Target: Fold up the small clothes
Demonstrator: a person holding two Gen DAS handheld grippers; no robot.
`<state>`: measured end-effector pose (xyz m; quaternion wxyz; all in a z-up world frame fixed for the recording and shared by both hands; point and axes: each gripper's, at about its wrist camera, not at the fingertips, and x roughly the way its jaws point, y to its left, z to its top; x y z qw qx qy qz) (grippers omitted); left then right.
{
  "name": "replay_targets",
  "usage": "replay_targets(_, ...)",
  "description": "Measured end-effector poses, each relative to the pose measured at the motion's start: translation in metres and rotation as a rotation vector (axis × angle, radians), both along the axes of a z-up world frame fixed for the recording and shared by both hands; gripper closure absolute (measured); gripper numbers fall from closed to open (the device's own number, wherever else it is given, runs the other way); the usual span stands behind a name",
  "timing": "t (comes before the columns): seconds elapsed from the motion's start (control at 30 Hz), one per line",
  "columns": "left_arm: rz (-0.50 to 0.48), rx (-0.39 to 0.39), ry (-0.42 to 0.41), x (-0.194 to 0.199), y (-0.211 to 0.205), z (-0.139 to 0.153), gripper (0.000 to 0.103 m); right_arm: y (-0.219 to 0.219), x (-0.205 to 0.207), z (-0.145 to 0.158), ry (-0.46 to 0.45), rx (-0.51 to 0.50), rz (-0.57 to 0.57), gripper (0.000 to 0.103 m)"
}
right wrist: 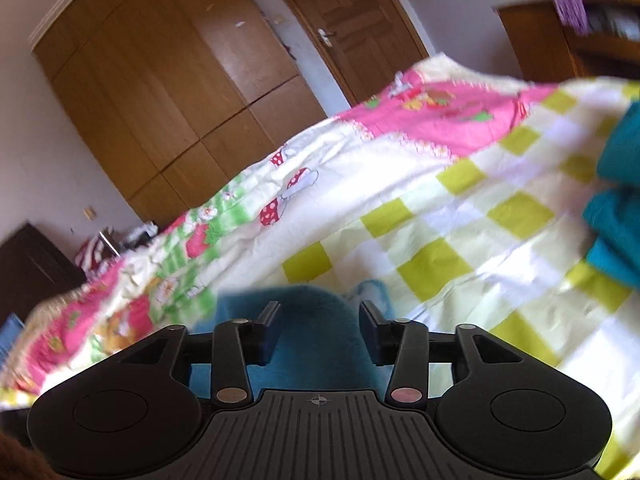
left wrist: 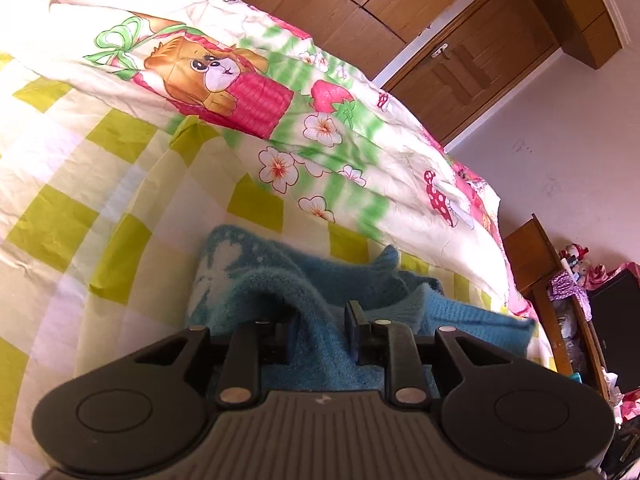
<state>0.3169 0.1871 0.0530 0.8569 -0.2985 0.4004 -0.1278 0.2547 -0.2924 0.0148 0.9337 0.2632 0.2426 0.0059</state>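
A small fuzzy blue knit garment (left wrist: 280, 276) with a white pattern lies on the green-and-white checked bedsheet (left wrist: 80, 184). My left gripper (left wrist: 320, 332) has its fingers on either side of a raised fold of this garment and grips it. In the right wrist view my right gripper (right wrist: 320, 332) likewise holds a bunched fold of the blue garment (right wrist: 316, 320) between its fingers, just above the sheet (right wrist: 460, 240). The view is blurred.
A cartoon-print duvet (left wrist: 256, 92) is heaped along the far side of the bed. Teal folded cloth (right wrist: 616, 200) lies at the right of the sheet. Wooden wardrobe (right wrist: 160, 80), door (right wrist: 360, 28) and a cluttered side table (left wrist: 560, 280) surround the bed.
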Motion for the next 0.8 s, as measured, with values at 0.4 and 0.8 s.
replay_targets(0.4, 0.118, -0.224, 0.114, 0.021, 0.022, -0.008, 0.052, 0.04, -0.003, -0.014, 0.148, -0.312, 0.165, 0.068)
replay_targets(0.8, 0.236, 0.033, -0.039, 0.012, 0.03, 0.026, 0.041, 0.037, -0.019, -0.017, 0.174, -0.29, 0.159, 0.08)
